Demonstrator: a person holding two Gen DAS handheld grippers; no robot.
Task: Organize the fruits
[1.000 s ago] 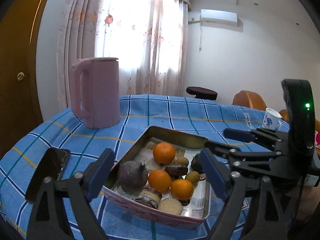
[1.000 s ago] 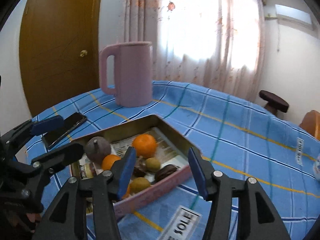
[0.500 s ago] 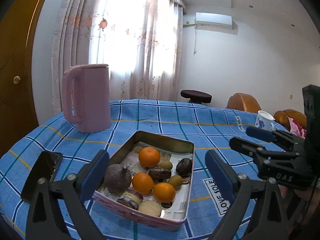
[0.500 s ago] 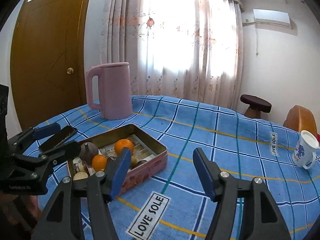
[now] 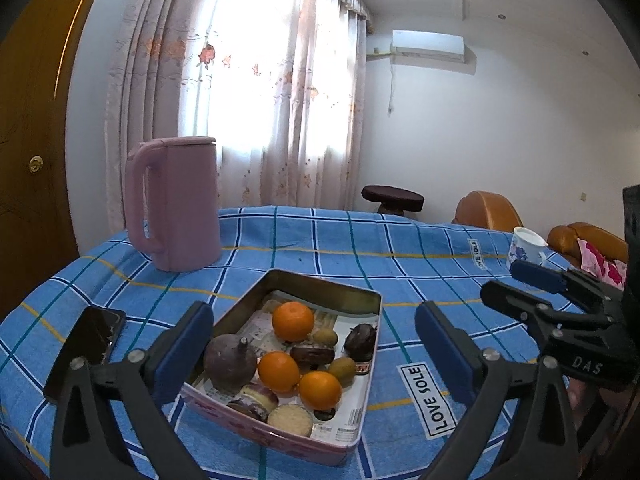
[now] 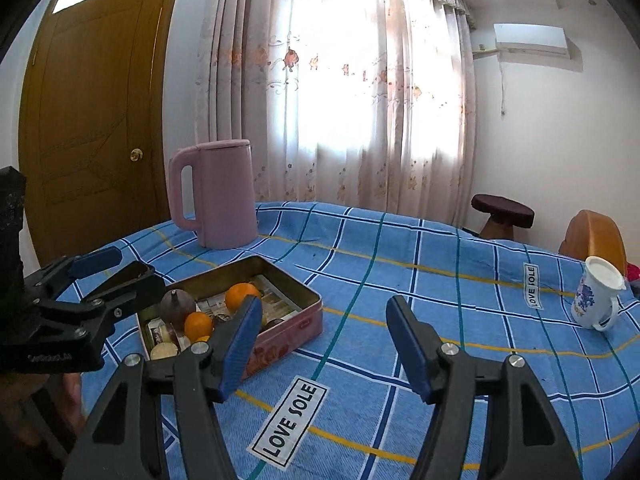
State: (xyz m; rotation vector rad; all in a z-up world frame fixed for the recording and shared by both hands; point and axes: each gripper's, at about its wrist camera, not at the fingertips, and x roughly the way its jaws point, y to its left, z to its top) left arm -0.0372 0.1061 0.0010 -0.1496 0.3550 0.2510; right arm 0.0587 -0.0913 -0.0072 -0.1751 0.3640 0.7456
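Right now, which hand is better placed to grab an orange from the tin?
Probably the left. The left gripper faces the tin, its empty jaws opening around the oranges. The right gripper points at bare cloth, with the tin off to its side.

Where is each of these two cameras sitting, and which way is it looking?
Left wrist view: rides on the left gripper, looking forward and slightly down over the fruit tin on the blue table; its own jaws, opening with nothing gripped, frame the tin, and the right gripper shows at the right edge.
Right wrist view: rides on the right gripper, aimed over bare cloth right of the tin; the left gripper shows at left.
Shared: the tin, pink kettle, mug, curtain.
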